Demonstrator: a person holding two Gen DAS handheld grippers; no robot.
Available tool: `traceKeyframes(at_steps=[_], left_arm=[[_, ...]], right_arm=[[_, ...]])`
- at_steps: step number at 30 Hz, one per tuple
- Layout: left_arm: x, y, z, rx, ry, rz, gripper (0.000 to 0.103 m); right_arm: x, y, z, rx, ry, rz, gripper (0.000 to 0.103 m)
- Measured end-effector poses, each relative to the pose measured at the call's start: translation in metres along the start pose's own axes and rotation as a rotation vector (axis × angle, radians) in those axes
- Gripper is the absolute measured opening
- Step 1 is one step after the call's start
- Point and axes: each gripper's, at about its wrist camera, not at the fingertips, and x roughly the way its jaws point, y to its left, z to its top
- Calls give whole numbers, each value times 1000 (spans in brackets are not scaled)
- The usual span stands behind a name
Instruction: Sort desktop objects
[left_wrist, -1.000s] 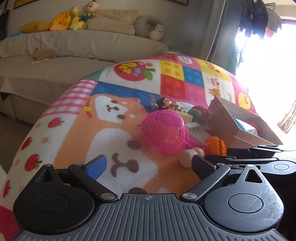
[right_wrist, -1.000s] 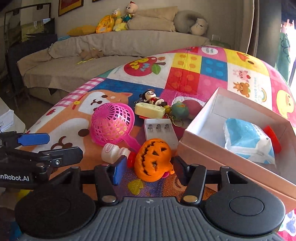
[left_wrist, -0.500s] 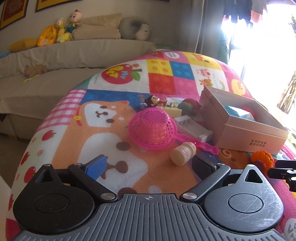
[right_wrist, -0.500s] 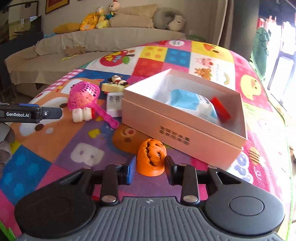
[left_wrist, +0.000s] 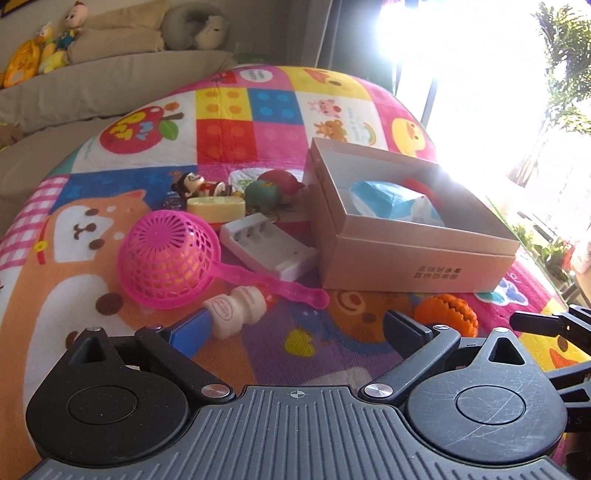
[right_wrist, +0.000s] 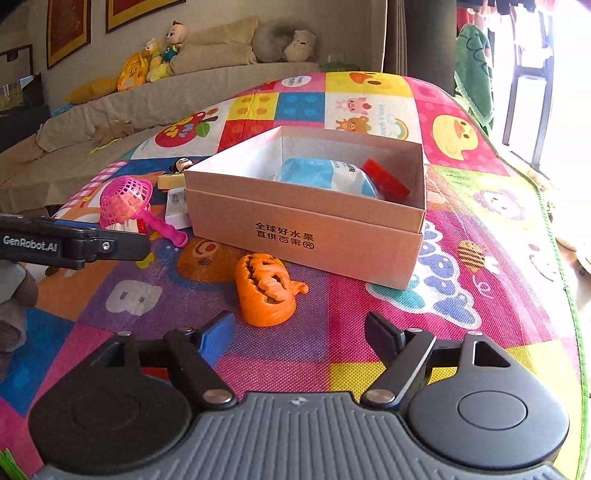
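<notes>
One orange pumpkin toy loose on mat, near one cardboard box; right tongs and left tongs wide open, empty; bare mat right of box.

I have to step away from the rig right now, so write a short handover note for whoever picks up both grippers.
Left gripper: open, empty, low over the mat near the small bottle.
Right gripper: open, empty, just behind the orange pumpkin, which lies on the mat in front of the box.
Done: blue packet and a red item are in the box.
Left: pumpkin, bottle, pink strainer, white charger and the small toys behind them.
</notes>
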Motion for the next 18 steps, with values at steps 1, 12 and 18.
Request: traceKeyframes(at_steps=[1, 12, 18], left_arm=[[4, 1, 2, -13, 12, -2, 101], [15, 2, 5, 52, 11, 39, 66], [14, 3, 0, 93, 4, 75, 48]], right_arm=[[-1, 1, 0, -2, -3, -1, 82], [4, 3, 1, -5, 22, 17, 89], [6, 3, 0, 0, 35, 18, 92]])
